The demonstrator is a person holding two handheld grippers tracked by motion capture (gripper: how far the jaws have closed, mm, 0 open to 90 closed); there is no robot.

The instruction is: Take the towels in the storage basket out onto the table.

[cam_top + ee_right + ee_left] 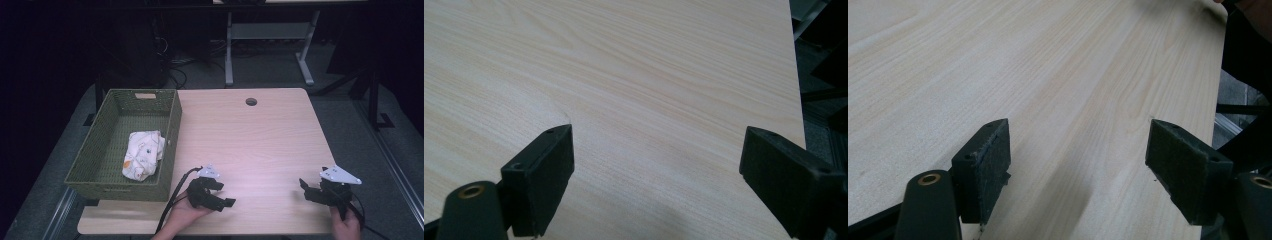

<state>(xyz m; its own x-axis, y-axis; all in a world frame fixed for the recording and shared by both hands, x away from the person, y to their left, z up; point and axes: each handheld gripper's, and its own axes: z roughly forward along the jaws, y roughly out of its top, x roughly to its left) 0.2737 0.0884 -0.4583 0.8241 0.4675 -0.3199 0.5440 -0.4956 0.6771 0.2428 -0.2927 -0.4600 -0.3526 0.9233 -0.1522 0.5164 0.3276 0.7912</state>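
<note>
- The left gripper (pixel 220 195) sits low over the near edge of the wooden table (pixel 260 135), held in the person's left hand (pixel 182 215), a black cable trailing back from it toward the table's near edge.
- Its jaws stand wide apart with nothing between them; in the left gripper view the left gripper (pixel 1078 170) shows bare wood grain between its two dark pads (pixel 990 165).
- The right gripper (pixel 312 190) rests near the table's near right corner, held by the right hand (pixel 345 225), well apart from the left one.
- Its jaws are also spread wide and hold nothing (the right gripper view shows the right gripper (pixel 656 175) over plain tabletop).
- The nearest loose thing is a crumpled white cloth (pixel 143 154) with small coloured marks, lying inside the green woven basket (pixel 172 125) at the table's left side.
- The cloth lies against the basket's right wall, toward the near half of the basket floor.
- Its long axis runs roughly front to back, along the basket's own length, the far end tilted slightly to the right (the bundle is rumpled, so no clear front or top can be told).
- The cloth is near the left gripper but apart from it, with the basket's right wall between them.
- A round hole (pixel 251 101) is cut in the table near its far edge.
</note>
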